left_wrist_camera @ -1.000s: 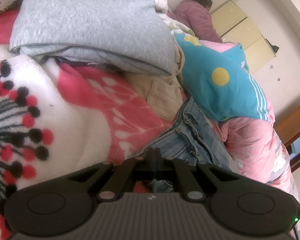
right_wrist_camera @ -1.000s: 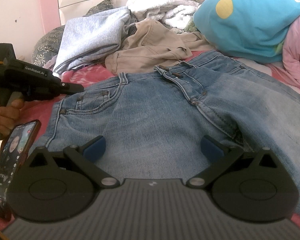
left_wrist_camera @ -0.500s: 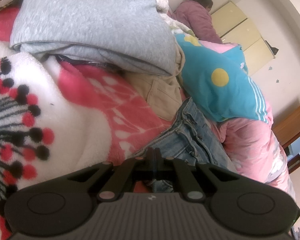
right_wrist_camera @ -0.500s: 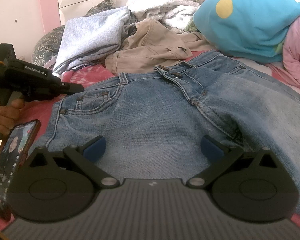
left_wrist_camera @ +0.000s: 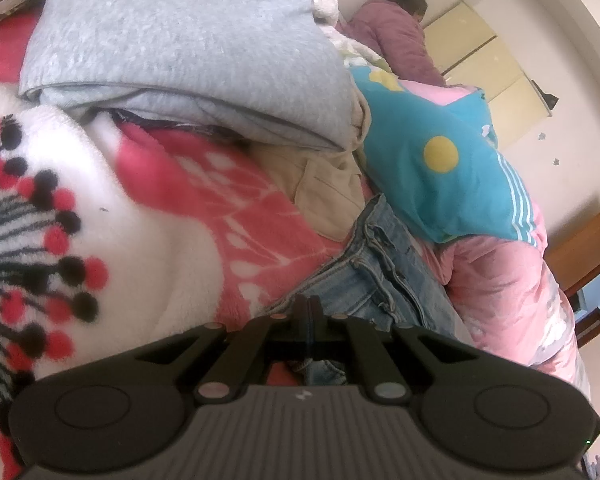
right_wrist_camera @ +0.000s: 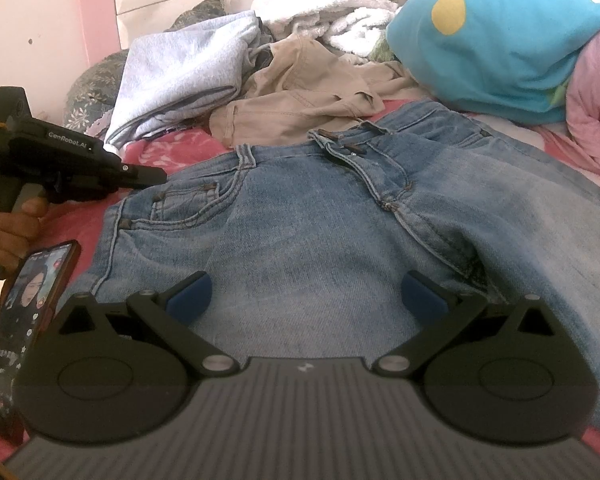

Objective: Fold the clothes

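Note:
A pair of blue jeans lies flat on the bed, waistband toward the far side. My right gripper hovers open over the upper legs, blue pads wide apart with only denim below them. My left gripper is shut, fingers pressed together with nothing visible between them. It points at the waistband corner of the jeans. In the right wrist view the left gripper, held by a hand, sits just left of the jeans' front pocket.
A folded grey sweatshirt and crumpled khaki trousers lie behind the jeans. A blue pillow and pink quilt bound the right side. A lit phone lies at the left on the pink-white blanket. A person lies far back.

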{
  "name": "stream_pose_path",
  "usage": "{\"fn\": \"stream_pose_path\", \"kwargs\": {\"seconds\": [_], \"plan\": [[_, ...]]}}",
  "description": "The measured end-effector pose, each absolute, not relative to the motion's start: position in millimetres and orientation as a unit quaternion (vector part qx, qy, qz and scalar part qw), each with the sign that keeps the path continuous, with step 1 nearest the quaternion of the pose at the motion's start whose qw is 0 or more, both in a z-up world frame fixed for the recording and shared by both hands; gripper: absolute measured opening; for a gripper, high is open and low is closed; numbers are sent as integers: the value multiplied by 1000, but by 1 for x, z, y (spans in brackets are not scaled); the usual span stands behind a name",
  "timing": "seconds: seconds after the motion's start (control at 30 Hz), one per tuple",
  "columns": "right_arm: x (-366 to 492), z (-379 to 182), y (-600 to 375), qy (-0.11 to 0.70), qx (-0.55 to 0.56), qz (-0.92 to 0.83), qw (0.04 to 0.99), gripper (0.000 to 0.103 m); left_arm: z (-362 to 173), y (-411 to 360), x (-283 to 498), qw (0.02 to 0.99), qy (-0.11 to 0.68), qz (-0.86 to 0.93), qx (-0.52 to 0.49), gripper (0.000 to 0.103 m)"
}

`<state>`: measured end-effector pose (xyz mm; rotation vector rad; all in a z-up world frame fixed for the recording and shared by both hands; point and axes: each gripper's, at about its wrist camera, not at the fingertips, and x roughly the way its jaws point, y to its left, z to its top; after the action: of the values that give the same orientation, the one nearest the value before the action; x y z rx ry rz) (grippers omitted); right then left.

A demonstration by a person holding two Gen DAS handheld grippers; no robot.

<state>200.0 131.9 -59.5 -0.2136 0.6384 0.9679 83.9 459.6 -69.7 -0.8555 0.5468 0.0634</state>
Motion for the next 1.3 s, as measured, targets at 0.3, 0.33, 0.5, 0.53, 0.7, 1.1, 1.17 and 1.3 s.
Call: {"fn": "stream_pose_path", "kwargs": {"seconds": [0.3,0.33,0.5,0.53,0.7,1.1,1.17,1.3], "plan": [[197,-50,129,298,-103,442,840,102,-70,458,84,875,260,32,-407,3],[196,-44,128,295,-104,434,845,102,-70,458,84,876,260,33,-406,3],[220,5,102,229,-61,397,887,102,-68,459,85,872,265,35,-409,3],[234,12,100,229,-54,382,894,102,-68,459,85,872,265,35,-409,3],[328,15,110,299,-44,307,902,84,-66,457,86,872,269,41,-406,3],[407,-39,158,417,-24,273,867,15,-63,452,86,884,272,43,-378,3],[418,-43,161,409,-8,260,875,9,-63,452,86,884,272,43,-378,3],[414,-44,161,383,-11,250,889,8,-63,452,84,884,272,46,-377,3]]}}
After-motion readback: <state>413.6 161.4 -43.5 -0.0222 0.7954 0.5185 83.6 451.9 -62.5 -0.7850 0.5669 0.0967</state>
